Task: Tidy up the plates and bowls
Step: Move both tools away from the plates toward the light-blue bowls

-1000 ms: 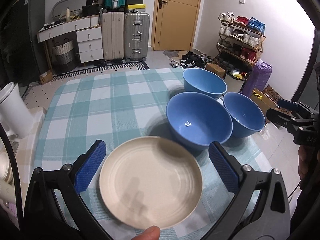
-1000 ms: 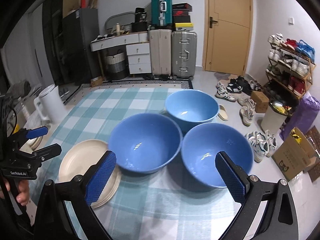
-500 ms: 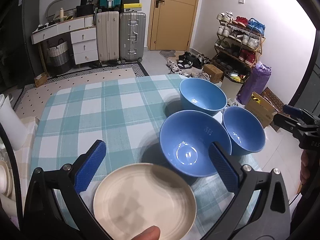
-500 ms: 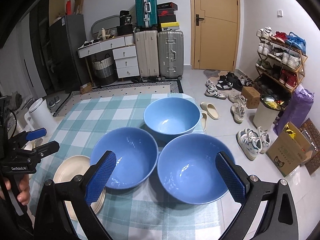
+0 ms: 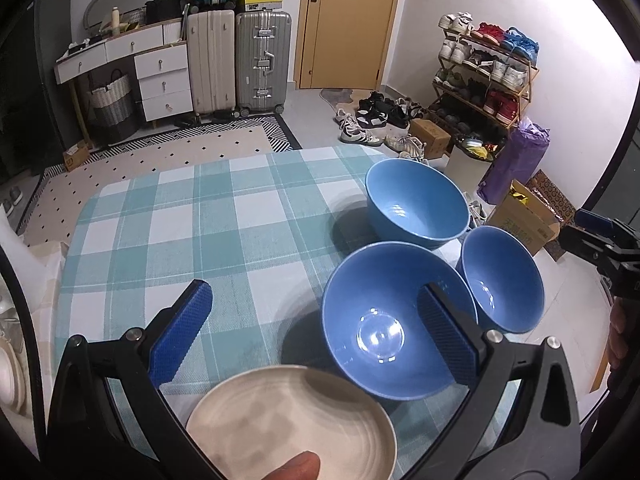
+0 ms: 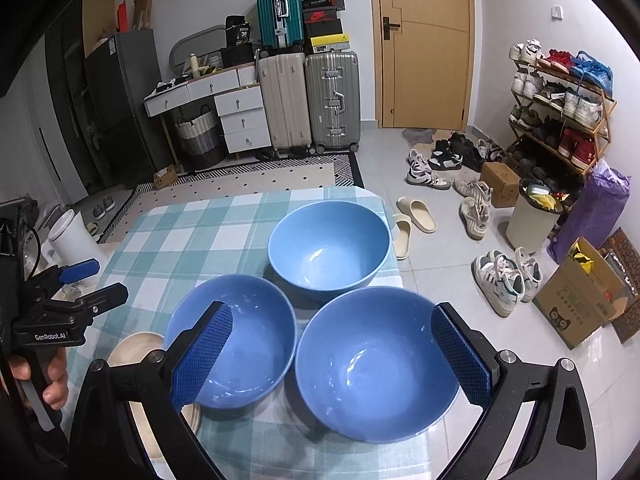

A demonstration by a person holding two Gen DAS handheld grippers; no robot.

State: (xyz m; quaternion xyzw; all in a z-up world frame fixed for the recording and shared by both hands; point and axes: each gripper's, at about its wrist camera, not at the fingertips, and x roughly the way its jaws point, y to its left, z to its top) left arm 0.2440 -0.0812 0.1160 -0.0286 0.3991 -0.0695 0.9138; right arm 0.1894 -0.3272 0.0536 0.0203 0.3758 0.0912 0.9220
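Three blue bowls stand close together on the checked tablecloth [image 5: 224, 216]: a far one [image 5: 416, 204] [image 6: 328, 244], a near-left one [image 5: 392, 320] [image 6: 240, 340] and a near-right one [image 5: 500, 276] [image 6: 372, 364]. A cream plate stack [image 5: 292, 424] [image 6: 136, 352] lies at the table's near edge. My left gripper [image 5: 316, 332] is open and empty above the plates. My right gripper [image 6: 332, 352] is open and empty above the near-right bowl. Each gripper also shows in the other's view, the right one [image 5: 600, 240] and the left one [image 6: 80, 284].
A white jug [image 6: 76, 240] stands off the table's left side. More pale dishes [image 5: 10, 368] lie at the far left. Beyond the table are suitcases [image 6: 308, 100], a drawer unit [image 5: 160, 76], a shoe rack [image 6: 560, 108], loose shoes and a cardboard box [image 6: 580, 300] on the floor.
Both grippers have pulled back and risen from the table. The plates now sit lower in the left view and the bowls lower in the right view. The dishes have not moved.
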